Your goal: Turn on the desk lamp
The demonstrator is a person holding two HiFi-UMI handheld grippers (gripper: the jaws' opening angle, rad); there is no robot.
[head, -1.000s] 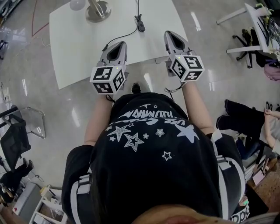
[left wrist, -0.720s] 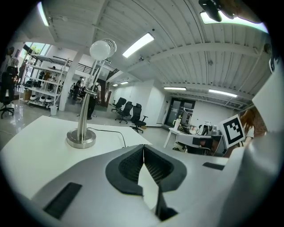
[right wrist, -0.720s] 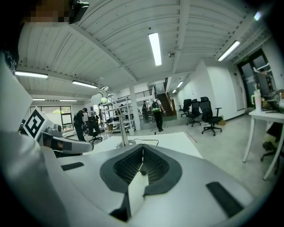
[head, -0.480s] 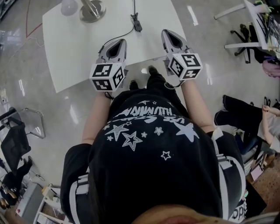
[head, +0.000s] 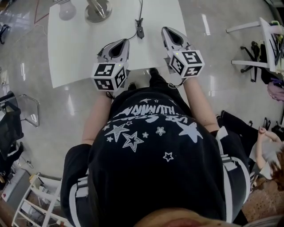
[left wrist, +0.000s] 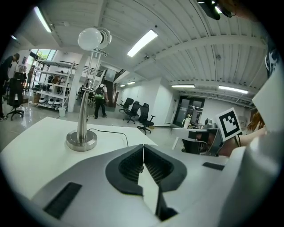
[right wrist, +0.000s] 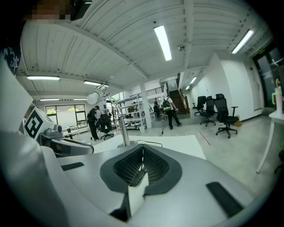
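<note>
Lamp (head: 98,9) stands far-left on table (head: 80,53), heavy stiff metal base by the look, light cord switch (head: 140,30) near right gripper (head: 166,30) is likely the part to press; left gripper (head: 122,42) and right both clenched, empty.

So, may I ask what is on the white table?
The desk lamp and its black cord with an inline switch. The left gripper and right gripper hide part of the near edge.

Open workshop: glossy grey floor (head: 53,142), white table (head: 80,48), ribbed ceiling (right wrist: 111,48) with strip lights (right wrist: 163,42), black office chairs (right wrist: 220,113) far right.
</note>
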